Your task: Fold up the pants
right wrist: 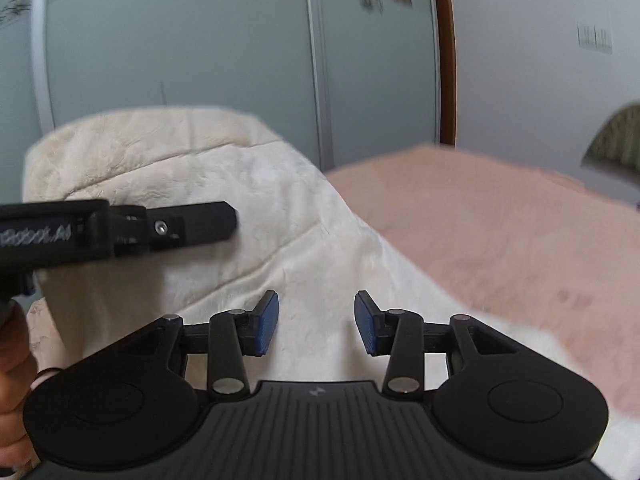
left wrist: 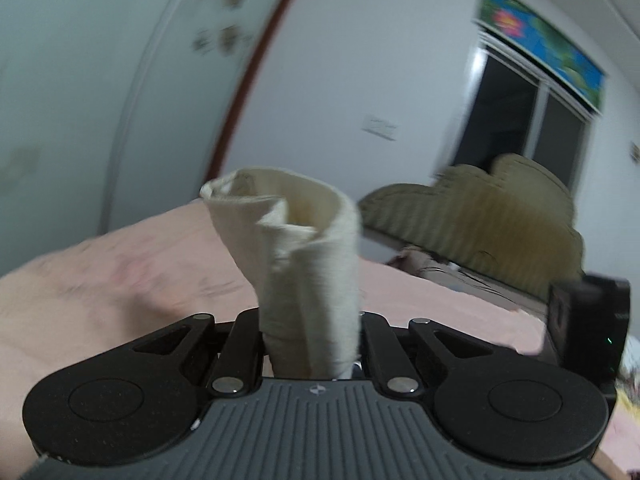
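The pants are cream, fleecy cloth. In the left wrist view a bunched, twisted corner of the pants (left wrist: 304, 240) stands up from between the jaws of my left gripper (left wrist: 312, 320), which is shut on it, its pads hidden by the cloth. In the right wrist view the pants (right wrist: 200, 168) lie spread over the pink bed, raised in a fold at the far left. There the left gripper (right wrist: 230, 222) reaches in from the left above the cloth. My right gripper (right wrist: 316, 322) is open low over the cloth, and its blue pads (right wrist: 266, 320) press on nothing.
A pink sheet (right wrist: 500, 220) covers the bed. A tan padded headboard (left wrist: 500, 216) stands at the far right, with a dark window (left wrist: 520, 120) above it. Pale wardrobe doors (right wrist: 240, 60) rise behind the bed. A hand (right wrist: 12, 360) holds the left gripper's handle.
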A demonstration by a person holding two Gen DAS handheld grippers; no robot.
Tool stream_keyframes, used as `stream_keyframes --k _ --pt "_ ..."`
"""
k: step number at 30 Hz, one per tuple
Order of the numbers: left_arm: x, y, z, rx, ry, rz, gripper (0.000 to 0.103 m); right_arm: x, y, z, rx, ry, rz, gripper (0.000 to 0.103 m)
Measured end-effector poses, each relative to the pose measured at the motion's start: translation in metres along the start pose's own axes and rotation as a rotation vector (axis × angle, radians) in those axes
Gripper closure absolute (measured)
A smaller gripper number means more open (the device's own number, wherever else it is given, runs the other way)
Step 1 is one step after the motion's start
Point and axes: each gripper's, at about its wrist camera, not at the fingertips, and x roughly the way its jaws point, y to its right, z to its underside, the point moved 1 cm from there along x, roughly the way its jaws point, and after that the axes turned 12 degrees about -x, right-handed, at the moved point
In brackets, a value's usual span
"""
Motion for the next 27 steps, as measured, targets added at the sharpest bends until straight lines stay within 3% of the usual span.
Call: stream_keyframes --k 6,10,17,27 --pt "0.008 0.064 0.021 0.095 -0.034 0.101 0.091 -0.053 0.034 0.006 -0.068 0.090 0.066 0.062" --pt "0.023 0.107 0.045 0.148 -0.075 0.156 0.090 -0.088 0.069 0.024 -0.089 0.095 0.117 0.062" --pt "0.048 0.170 0.098 0.244 -0.173 0.238 0.087 -0.159 0.106 0.071 -0.074 0.047 0.206 0.062" --pt "0.084 0.225 0.172 0.286 -0.322 0.296 0.087 -0.203 0.134 0.132 -0.001 -0.061 0.289 0.062"
